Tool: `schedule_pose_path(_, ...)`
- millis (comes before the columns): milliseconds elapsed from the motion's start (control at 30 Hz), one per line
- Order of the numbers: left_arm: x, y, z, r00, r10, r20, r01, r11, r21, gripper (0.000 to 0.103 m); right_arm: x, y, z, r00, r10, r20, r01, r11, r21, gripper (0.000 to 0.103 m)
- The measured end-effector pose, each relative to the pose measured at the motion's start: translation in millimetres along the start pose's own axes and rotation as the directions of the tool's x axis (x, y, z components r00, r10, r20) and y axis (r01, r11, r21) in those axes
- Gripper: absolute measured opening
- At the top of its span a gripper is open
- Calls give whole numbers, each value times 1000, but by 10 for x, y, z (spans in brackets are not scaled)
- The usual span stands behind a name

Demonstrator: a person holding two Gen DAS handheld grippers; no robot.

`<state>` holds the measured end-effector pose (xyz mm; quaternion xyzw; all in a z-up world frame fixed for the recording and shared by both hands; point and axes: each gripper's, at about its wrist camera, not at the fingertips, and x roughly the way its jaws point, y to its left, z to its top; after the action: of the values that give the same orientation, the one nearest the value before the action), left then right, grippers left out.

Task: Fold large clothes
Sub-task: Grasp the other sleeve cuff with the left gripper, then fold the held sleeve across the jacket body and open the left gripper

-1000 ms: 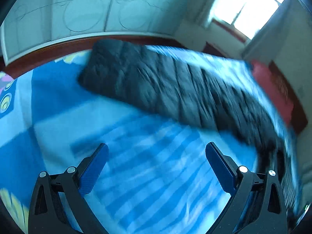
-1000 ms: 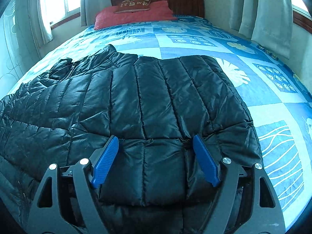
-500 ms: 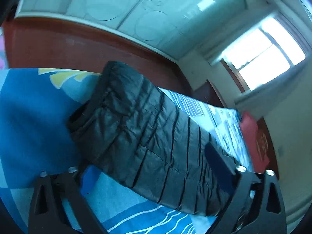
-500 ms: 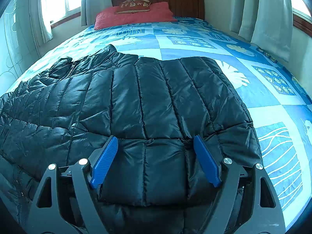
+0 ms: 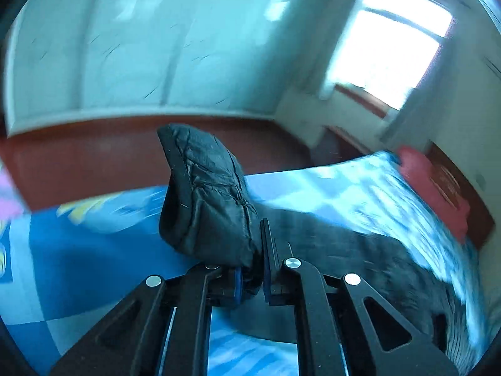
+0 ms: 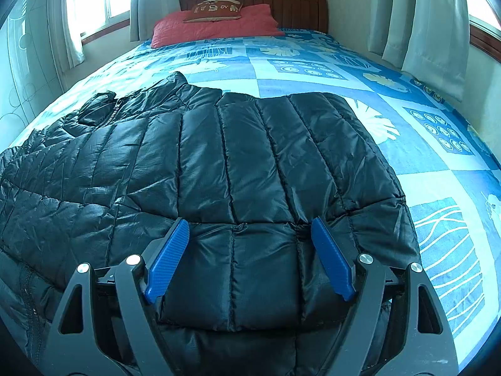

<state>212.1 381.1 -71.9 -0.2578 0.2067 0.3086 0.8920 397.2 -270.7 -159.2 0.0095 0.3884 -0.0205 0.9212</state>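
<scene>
A black quilted puffer jacket (image 6: 250,172) lies spread across the blue patterned bed sheet (image 6: 313,72). In the left wrist view one sleeve (image 5: 206,194) of it stands up off the bed, its cuff end pointing upward. My left gripper (image 5: 252,260) is shut on that sleeve near the cuff, and the sleeve hides the left finger. The rest of the jacket (image 5: 360,250) trails blurred to the right. My right gripper (image 6: 250,250) hangs open over the jacket's near edge, blue pads (image 6: 169,257) wide apart and pressing nothing.
A red pillow (image 6: 213,25) and a brown cushion lie against the wooden headboard (image 6: 297,6). Curtains (image 6: 432,25) hang on the right and by the left window. A pale wardrobe front (image 5: 156,47) and a red-brown band (image 5: 94,147) lie beyond the bed's edge.
My left gripper went from wide open above the sheet to the sleeve end, closed on it and lifted it off the bed. The right gripper and the jacket body stayed put.
</scene>
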Motion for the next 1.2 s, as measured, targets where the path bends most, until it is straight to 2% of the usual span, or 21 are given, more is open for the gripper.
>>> schedule_pose_path(100, -121, -691, -85, 997, -78, 10, 76, 985, 154, 9, -1, -11, 8, 1000, 4, 2, -4, 1000, 4, 80)
schedule_pose_path(167, -144, -1054, -174, 993, -118, -10, 117, 969, 217, 9, -5, -12, 8, 1000, 6, 4, -6, 1000, 8, 80)
schedule_pose_path(233, -175, -1515, -337, 986, -161, -44, 167, 940, 296, 9, -9, -13, 8, 1000, 9, 6, -9, 1000, 13, 80)
schedule_pose_path(300, -219, -1805, -526, 981, -183, -65, 194, 913, 358, 9, -15, -26, 6, 1000, 14, 9, -14, 1000, 19, 80)
schedule_pose_path(433, -273, -2514, -949, 964, -229, -133, 265, 836, 480, 9, -18, -27, -4, 1000, 20, 14, -21, 999, 27, 80)
schedule_pose_path(500, -327, -2670, -1149, 954, -253, -163, 301, 810, 504, 9, -14, -37, 3, 1000, 21, 16, -22, 999, 29, 80)
schedule_pose_path(700, -444, -3434, -1738, 920, -310, -241, 393, 703, 593, 9, -21, -40, 1, 999, 29, 20, -30, 999, 37, 80)
schedule_pose_path(900, -563, -3817, -2303, 896, -304, -323, 443, 653, 615, 9, -24, -34, -9, 999, 34, 23, -35, 998, 43, 80)
schedule_pose_path(1033, -575, -3989, -2593, 878, -292, -379, 477, 590, 651, 12, -25, -32, -9, 999, 36, 24, -37, 998, 45, 80)
schedule_pose_path(1067, -601, -3987, -2629, 878, -288, -383, 478, 579, 660, 19, -27, -28, -12, 999, 35, 24, -36, 998, 44, 80)
schedule_pose_path(1100, -614, -4015, -2658, 876, -288, -388, 482, 568, 667, 36, -26, -29, -11, 999, 35, 23, -36, 998, 44, 80)
schedule_pose_path(1133, -648, -4027, -2679, 874, -289, -391, 485, 560, 671, 45, -25, -31, -9, 999, 35, 23, -36, 998, 45, 80)
schedule_pose_path(1167, -704, -4014, -2672, 873, -295, -388, 487, 557, 673, 61, -25, -31, -8, 999, 35, 23, -36, 998, 45, 80)
schedule_pose_path(1200, -760, -3989, -2648, 872, -309, -380, 490, 557, 671, 69, -24, -26, -8, 999, 34, 23, -35, 998, 44, 80)
